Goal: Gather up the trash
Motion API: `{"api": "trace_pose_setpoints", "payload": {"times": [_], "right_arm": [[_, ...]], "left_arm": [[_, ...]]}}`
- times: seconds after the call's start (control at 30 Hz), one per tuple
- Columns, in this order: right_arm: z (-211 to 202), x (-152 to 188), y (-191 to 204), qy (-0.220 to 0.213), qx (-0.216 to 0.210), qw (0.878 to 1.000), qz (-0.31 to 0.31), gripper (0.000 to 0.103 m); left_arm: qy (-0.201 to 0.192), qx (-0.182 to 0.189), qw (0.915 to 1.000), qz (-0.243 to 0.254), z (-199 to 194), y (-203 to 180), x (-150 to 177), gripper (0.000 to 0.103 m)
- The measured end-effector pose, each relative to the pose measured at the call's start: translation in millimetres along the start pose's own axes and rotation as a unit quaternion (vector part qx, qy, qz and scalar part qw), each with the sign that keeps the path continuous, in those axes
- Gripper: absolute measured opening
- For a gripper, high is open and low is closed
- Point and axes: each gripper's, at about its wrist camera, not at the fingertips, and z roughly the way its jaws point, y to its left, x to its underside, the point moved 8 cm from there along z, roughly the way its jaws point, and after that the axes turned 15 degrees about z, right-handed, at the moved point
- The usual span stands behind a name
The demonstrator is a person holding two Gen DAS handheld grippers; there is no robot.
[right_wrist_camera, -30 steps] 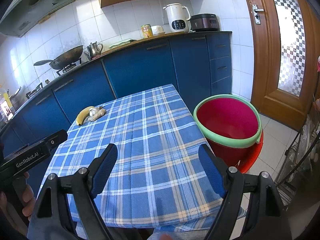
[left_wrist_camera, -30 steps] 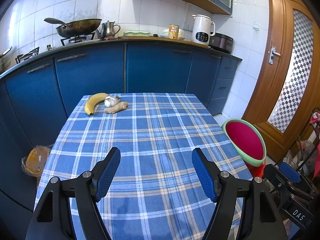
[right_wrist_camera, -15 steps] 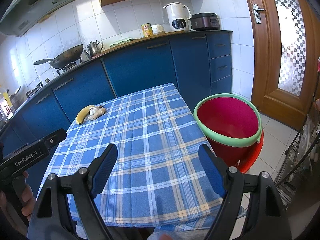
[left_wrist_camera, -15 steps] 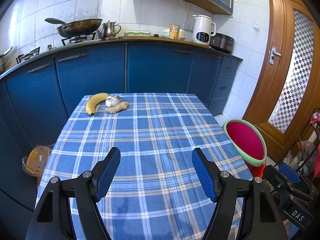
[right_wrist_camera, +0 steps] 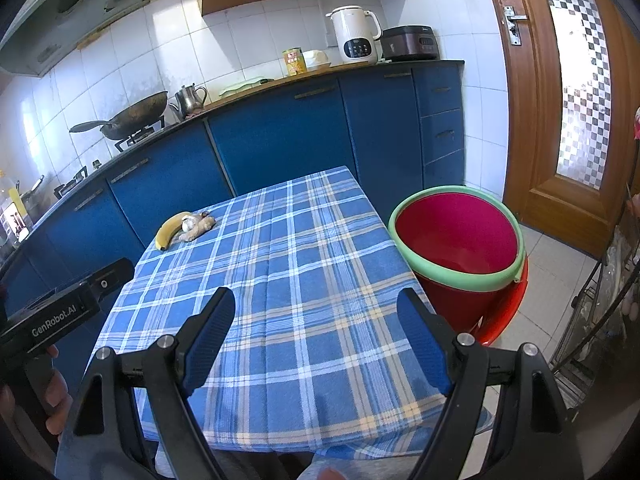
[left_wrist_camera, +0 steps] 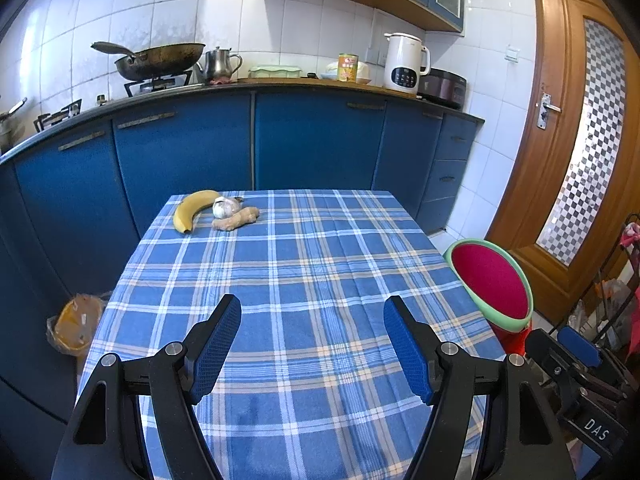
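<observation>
A yellow banana (left_wrist_camera: 191, 209), a garlic bulb (left_wrist_camera: 223, 207) and a piece of ginger (left_wrist_camera: 236, 219) lie together at the far left corner of the blue plaid table (left_wrist_camera: 304, 280). They also show in the right wrist view: banana (right_wrist_camera: 171, 229), garlic (right_wrist_camera: 189, 223), ginger (right_wrist_camera: 198, 229). A red bucket with a green rim (right_wrist_camera: 458, 240) stands on the floor at the table's right side; it also shows in the left wrist view (left_wrist_camera: 493, 284). My left gripper (left_wrist_camera: 312, 312) and right gripper (right_wrist_camera: 316, 304) are open and empty over the table's near end.
Blue kitchen cabinets (left_wrist_camera: 256, 140) run behind the table, with a wok (left_wrist_camera: 160, 58), a teapot, a can and a white kettle (left_wrist_camera: 406, 62) on the counter. A wooden door (left_wrist_camera: 580, 140) is at the right. A bagged orange object (left_wrist_camera: 74, 324) lies on the floor at the left.
</observation>
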Motion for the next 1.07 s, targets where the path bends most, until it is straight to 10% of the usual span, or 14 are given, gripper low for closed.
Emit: {"api": "trace_pose_setpoints", "payload": {"times": [1.07], "right_arm": [[-0.4, 1.0, 2.0, -0.001, 0.000, 1.000, -0.001, 0.083]], "left_arm": [[-0.001, -0.002, 1.0000, 0.004, -4.6, -1.0, -1.1, 0.075]]}}
